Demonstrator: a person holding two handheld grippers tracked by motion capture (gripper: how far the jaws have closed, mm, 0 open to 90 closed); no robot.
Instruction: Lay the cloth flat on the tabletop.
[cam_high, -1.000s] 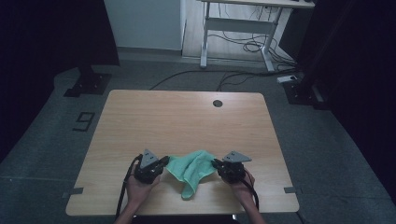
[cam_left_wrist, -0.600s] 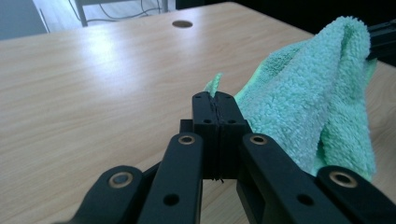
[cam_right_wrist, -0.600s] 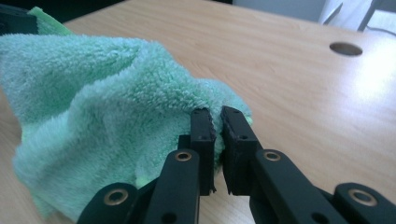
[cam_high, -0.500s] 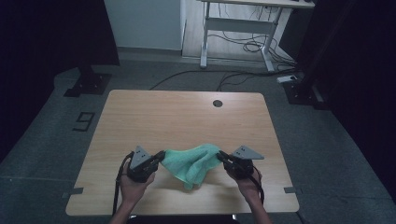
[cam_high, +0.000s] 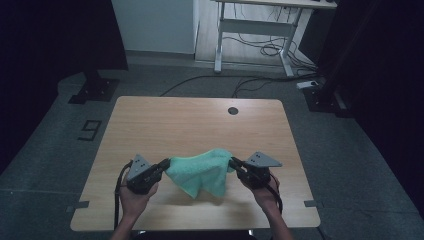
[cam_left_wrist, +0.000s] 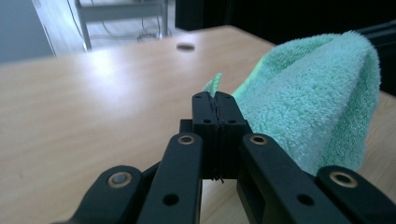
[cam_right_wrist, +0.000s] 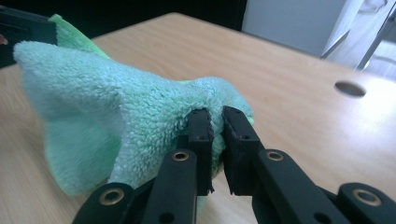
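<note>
Just above the near half of the wooden table (cam_high: 150, 120), a mint-green terry cloth (cam_high: 202, 170) hangs stretched between the two grippers, its middle sagging in a fold toward the tabletop. At the cloth's left end the left gripper (cam_high: 164, 164) has its jaws clamped tight on a thin corner of it. At its right end the right gripper (cam_high: 233, 163) pinches a thicker bunch of the cloth between its pads (cam_right_wrist: 201, 122).

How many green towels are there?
1. The green towel hangs above the table, stretched between the left tool and right tool. Nothing seems hidden.
</note>
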